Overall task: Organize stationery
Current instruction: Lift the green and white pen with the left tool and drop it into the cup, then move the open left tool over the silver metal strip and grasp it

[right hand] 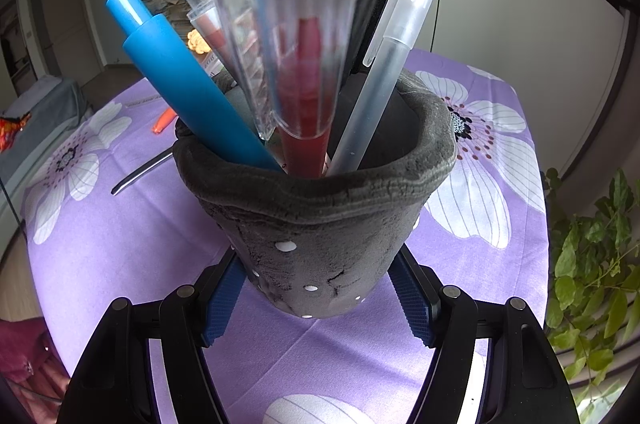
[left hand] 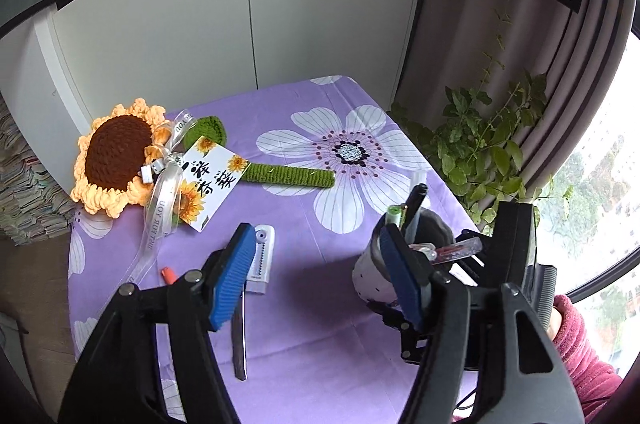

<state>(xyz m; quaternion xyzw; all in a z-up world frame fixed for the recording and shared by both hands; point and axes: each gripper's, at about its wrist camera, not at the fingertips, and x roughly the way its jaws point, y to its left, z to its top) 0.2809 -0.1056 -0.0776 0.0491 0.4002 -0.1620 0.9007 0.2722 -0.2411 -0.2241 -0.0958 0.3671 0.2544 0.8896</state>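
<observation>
Gripping a grey felt pen holder (right hand: 320, 236) near its base, right tool (right hand: 316, 304) with blue pads pressed on both sides. Holder upright on the table (right hand: 120, 244), mouth up, standing on a purple cloth printed with white flowers. Pens inside with long axes near vertical, fanned outward: blue pen (right hand: 180, 84) leaning left, clear pen with red core (right hand: 304, 72) in the middle, black pen (right hand: 368, 12) and frosted pen (right hand: 384, 72) leaning right. Left tool (left hand: 316, 276) spread, nothing between its pads, hovering just beside the holder. Below it on the cloth: white correction tape (left hand: 262, 256), orange pen tip (left hand: 168, 274), dark slim blade-like strip (left hand: 239, 336) lying lengthwise. Crocheted sunflower (left hand: 120, 156) with card further left, stem pointing right. White cabinets behind, grey curtain, green plant (left hand: 492, 152), window at right.
</observation>
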